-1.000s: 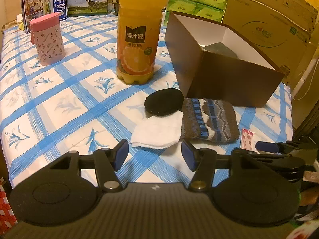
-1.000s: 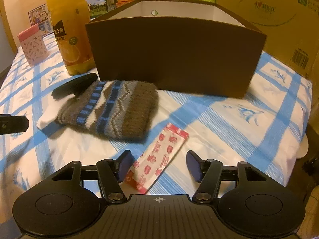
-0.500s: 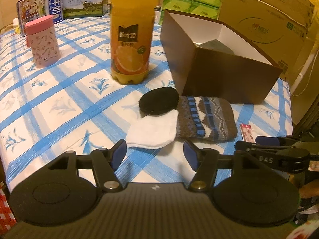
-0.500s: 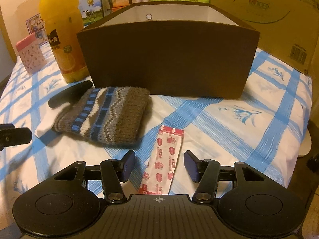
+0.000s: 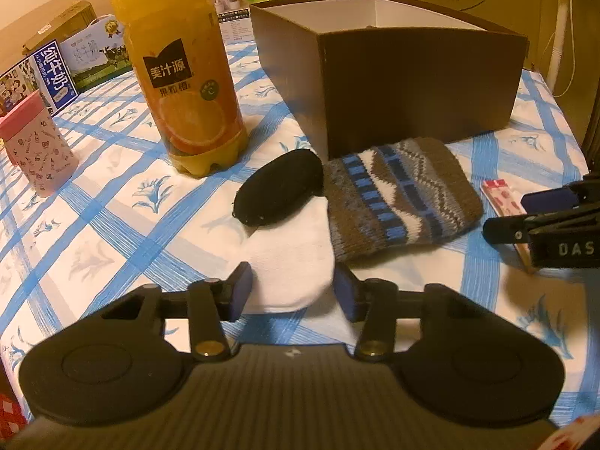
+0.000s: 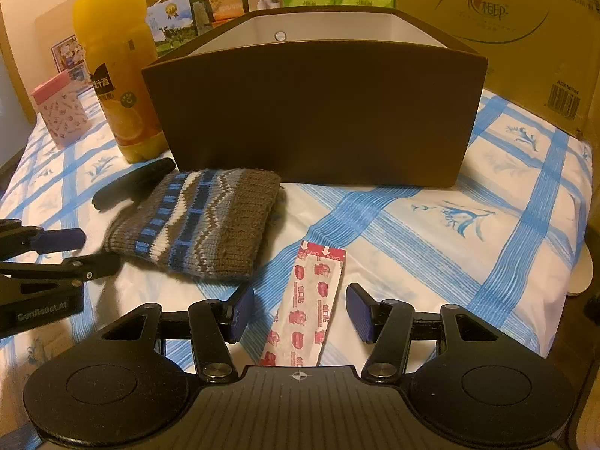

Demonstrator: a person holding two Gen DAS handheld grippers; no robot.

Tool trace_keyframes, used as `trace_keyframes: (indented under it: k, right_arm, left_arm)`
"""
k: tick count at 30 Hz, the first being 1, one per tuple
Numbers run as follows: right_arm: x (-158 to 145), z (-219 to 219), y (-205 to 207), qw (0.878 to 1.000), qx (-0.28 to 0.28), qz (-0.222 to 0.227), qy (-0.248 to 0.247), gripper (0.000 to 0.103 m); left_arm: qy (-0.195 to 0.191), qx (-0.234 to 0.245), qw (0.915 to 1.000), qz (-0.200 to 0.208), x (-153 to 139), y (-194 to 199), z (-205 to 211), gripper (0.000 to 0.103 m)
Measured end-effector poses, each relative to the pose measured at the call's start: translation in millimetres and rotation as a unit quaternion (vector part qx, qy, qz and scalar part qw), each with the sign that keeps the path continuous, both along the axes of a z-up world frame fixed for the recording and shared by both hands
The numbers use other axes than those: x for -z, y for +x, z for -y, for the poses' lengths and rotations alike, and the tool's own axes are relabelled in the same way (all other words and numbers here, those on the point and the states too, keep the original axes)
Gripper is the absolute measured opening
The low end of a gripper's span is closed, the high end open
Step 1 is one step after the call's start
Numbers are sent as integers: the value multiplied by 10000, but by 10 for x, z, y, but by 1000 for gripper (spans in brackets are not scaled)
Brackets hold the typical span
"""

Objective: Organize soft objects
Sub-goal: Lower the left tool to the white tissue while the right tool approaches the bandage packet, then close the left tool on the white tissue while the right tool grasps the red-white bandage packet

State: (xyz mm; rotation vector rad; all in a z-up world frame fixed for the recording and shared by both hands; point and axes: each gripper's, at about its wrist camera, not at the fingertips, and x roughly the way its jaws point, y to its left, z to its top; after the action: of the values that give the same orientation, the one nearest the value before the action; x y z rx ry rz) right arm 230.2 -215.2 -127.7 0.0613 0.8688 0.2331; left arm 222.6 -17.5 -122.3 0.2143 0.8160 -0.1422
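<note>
Down and forward since the earlier frame, the left gripper (image 5: 292,288) now straddles the near end of the white cloth (image 5: 290,262); its jaws have just been closing, the cloth lies between them, yet the pads look not quite pressed on it. That cloth lies in front of the brown box (image 5: 393,86), tucked under the knitted sock (image 5: 397,202) and the black pad (image 5: 279,191). The right gripper (image 6: 300,311) stands spread around the red-and-white packet (image 6: 311,303), not pinching it. A good grab probably means closing fully, then lifting slowly so the cloth slides free without dragging its neighbours.
</note>
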Motion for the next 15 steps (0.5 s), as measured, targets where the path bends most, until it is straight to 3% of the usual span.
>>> trace_keyframes:
  k: [2,3,12,15]
  right_arm:
    - [3,1,-2,10000,-5,4,11,56]
    - [3,0,-2,10000,-6,4,15,56]
    - [2,-8,-13,10000,-18,-6,18,56]
    - [4,-12,-15,10000,-20,-8,27,56]
  left_arm:
    - [-26,20,10000,5,25,1,-29,7]
    - [-112,14,9999,-2,25,-3,-57,3]
    - [-829,-302,9958,-249,-167,-293,-317,2]
    - [-857,-248,9955,-315,-234,-424,-285,18]
